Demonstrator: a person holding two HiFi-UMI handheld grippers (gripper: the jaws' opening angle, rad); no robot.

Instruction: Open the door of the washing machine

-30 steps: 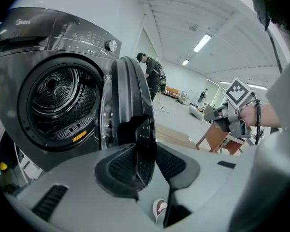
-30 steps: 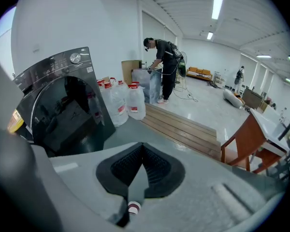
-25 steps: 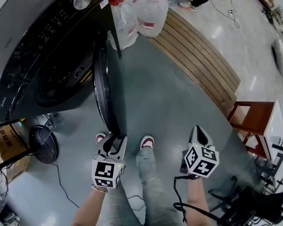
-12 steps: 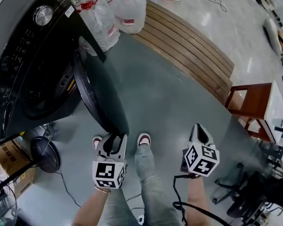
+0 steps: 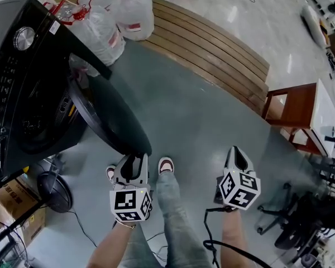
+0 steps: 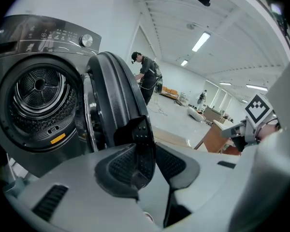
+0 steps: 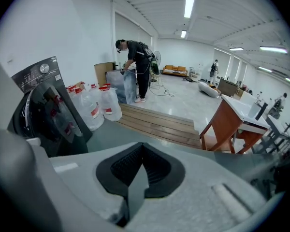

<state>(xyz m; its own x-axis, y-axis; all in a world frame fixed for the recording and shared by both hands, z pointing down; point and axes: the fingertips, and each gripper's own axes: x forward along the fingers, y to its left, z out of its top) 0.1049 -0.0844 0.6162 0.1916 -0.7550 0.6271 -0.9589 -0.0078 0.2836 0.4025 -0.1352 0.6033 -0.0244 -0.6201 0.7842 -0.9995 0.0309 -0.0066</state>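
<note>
**Left edge of the floor:** a black front-loading washing machine (image 5: 28, 94) with a round control dial (image 5: 24, 38) on its panel. Its door (image 5: 109, 119) stands swung well out from the front. The left gripper view shows the steel drum (image 6: 38, 93) exposed behind it. A floor fan (image 5: 56, 191) and a cardboard box (image 5: 11, 208) sit at the lower left corner, below the machine.

**Left hand-held gripper** (image 5: 135, 162): jaws set wide and clamped on the free edge of the door, one pad on each face.

**Top edge:** large clear water bottles (image 5: 135, 10) with red caps stand beside the machine. They rest against a wooden slatted platform (image 5: 212, 54) that runs diagonally across the grey floor (image 5: 201, 121).

**Centre:** the person's shoe (image 5: 166, 164), just beside the left hand-held gripper.

**Right hand-held gripper** (image 5: 235, 154): jaws closed together with nothing between them. It is held over bare floor, well apart from the door.

**Right edge:** a brown wooden piece of furniture (image 5: 293, 113).
</note>
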